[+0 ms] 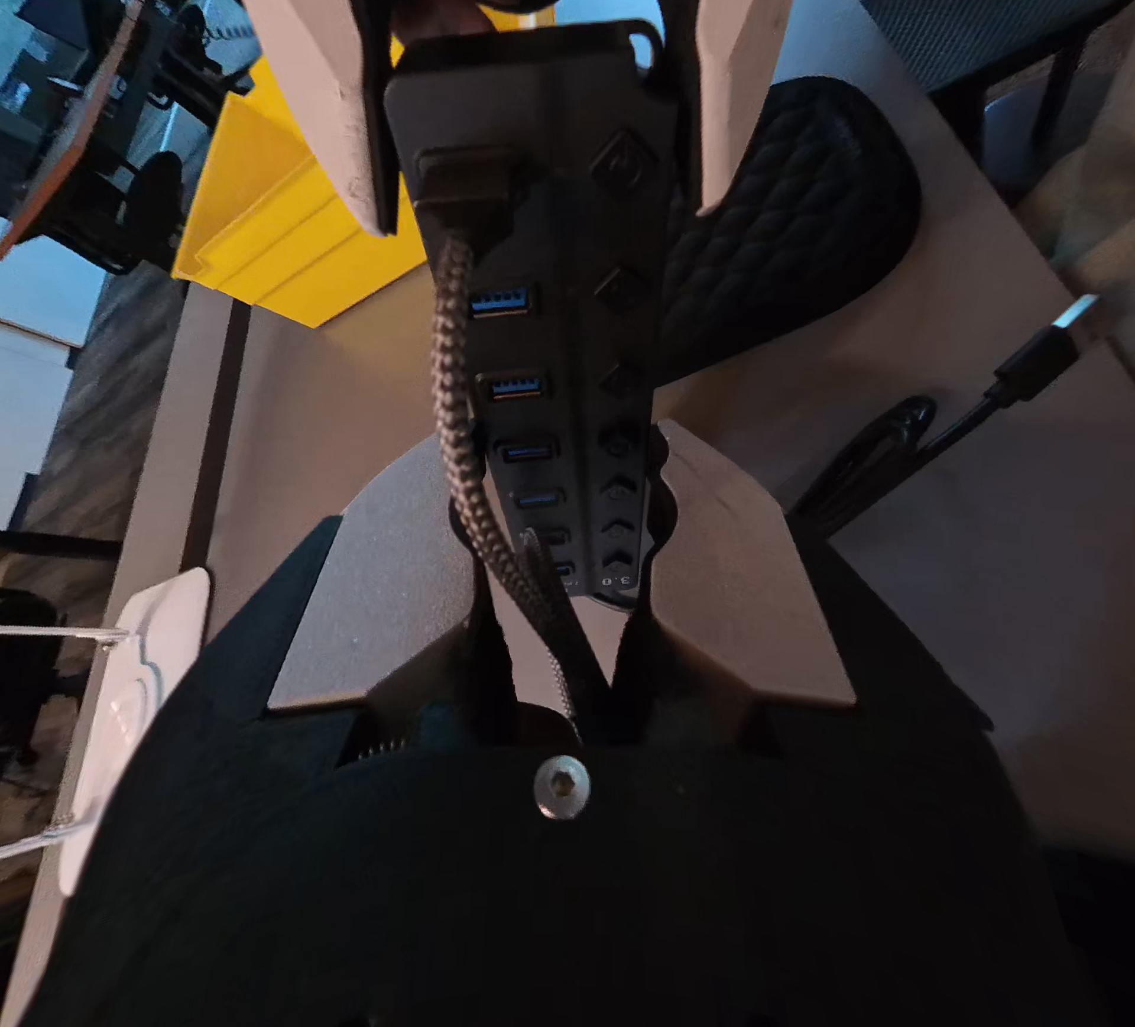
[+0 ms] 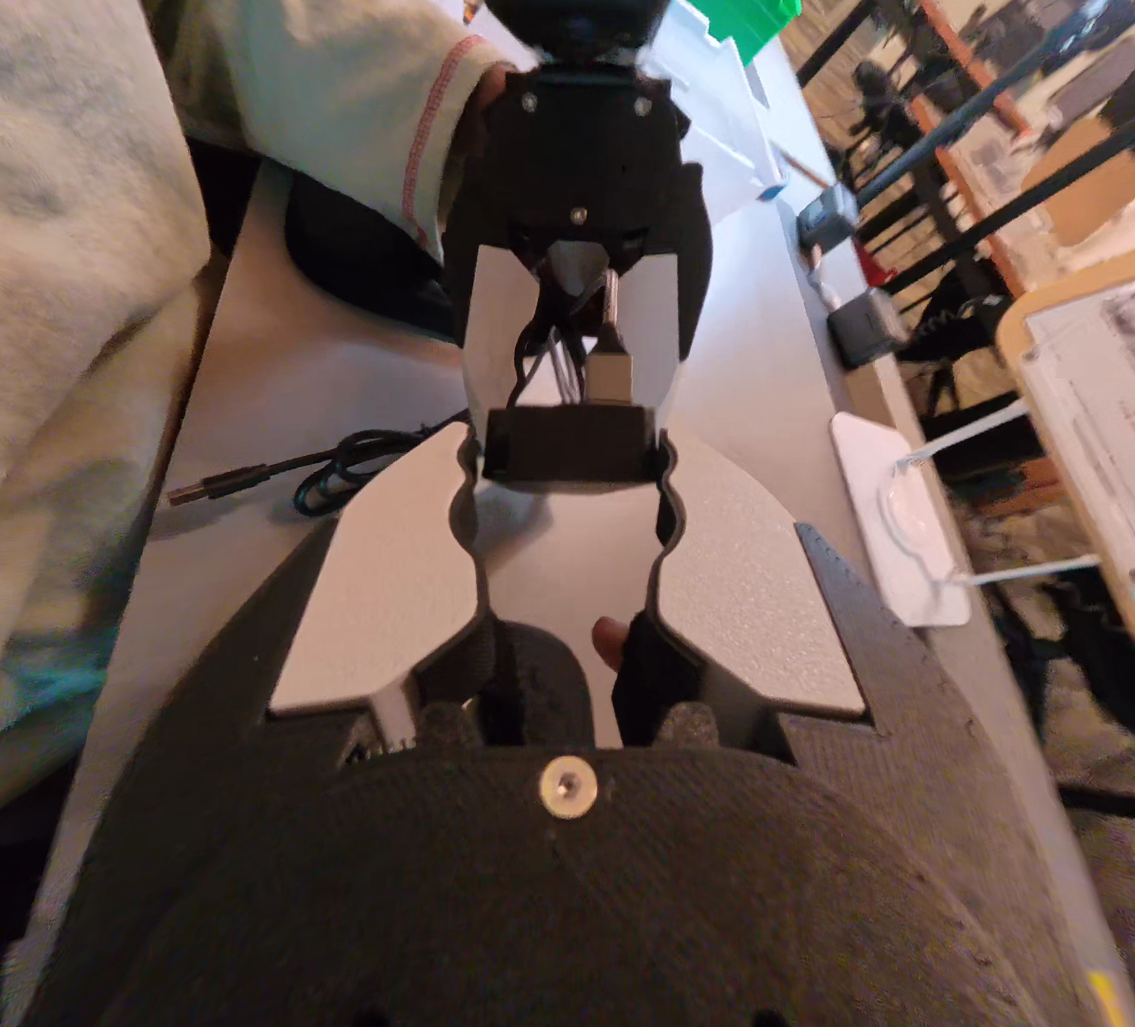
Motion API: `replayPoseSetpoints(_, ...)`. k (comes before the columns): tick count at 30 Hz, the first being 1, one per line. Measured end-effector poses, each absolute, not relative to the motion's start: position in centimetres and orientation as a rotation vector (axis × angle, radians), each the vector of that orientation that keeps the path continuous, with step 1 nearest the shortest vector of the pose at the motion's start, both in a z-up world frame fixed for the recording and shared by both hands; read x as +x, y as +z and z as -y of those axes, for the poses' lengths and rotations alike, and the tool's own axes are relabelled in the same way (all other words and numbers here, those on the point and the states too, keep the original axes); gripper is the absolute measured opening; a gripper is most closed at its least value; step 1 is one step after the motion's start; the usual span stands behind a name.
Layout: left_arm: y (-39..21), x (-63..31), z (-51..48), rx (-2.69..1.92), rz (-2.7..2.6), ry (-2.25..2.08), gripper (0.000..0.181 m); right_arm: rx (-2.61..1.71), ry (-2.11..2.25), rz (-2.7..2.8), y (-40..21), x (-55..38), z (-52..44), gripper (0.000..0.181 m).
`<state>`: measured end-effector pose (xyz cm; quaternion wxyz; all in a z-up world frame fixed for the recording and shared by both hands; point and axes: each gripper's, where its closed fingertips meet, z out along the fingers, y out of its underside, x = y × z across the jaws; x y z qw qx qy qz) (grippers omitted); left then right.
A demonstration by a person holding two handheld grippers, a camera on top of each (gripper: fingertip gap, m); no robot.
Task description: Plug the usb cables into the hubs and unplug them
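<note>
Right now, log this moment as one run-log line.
left gripper: shut on USB hub | right gripper: shut on hub's far end | braided cable: plugged in | black USB cable: loose on table

The left gripper [image 1: 562, 512] is clamping its two pale fingers onto the near end of the black hub [image 1: 553, 334], pointing toward twelve o'clock in its own view. The right gripper [image 2: 568, 444] is facing it from the opposite side, its fingers pinching the hub's far end. In the right wrist view a sleeved arm [image 2: 319, 88] is reaching in from ten o'clock behind the left gripper.
</note>
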<state>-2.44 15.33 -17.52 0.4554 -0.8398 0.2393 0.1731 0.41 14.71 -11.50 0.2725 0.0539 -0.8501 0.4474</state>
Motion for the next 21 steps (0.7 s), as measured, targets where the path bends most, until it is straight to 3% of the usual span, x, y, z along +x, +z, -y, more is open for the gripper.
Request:
replayPoseSetpoints(3,-17.6,-2.6,-15.4,-2.12,-0.569,0.416,0.051,0.03,1.185,2.36,-12.6,0.3,-16.0,0.083)
replayPoseSetpoints(5,-17.8,-2.7,-15.6,-2.155,-0.564,0.405,0.051,0.017,1.121,2.359,-13.1,0.4,-16.3,0.087)
replayPoseSetpoints(8,-18.1,-2.7,-16.1,-2.211,-0.57,0.398,0.051,0.016,1.026,2.335,-13.3,0.2,-16.4,0.08)
replayPoseSetpoints(10,-18.3,-2.6,-16.6,-2.239,-0.567,0.385,0.051,0.003,0.931,2.292,-13.5,-0.6,-16.9,0.059)
replayPoseSetpoints(14,-17.7,-2.3,-17.3,-2.196,-0.474,0.303,0.052,-0.039,0.873,2.287,-14.4,-1.0,-18.6,0.056)
replayPoseSetpoints(17,-13.2,-3.0,-16.2,-1.95,-0.286,0.288,0.076,-0.16,0.883,2.34,-16.7,-1.3,-21.1,0.056)
replayPoseSetpoints(21,-6.5,-4.6,-10.3,-1.553,0.023,0.293,0.082,-0.309,0.915,2.441,-20.6,-1.1,-23.3,0.054)
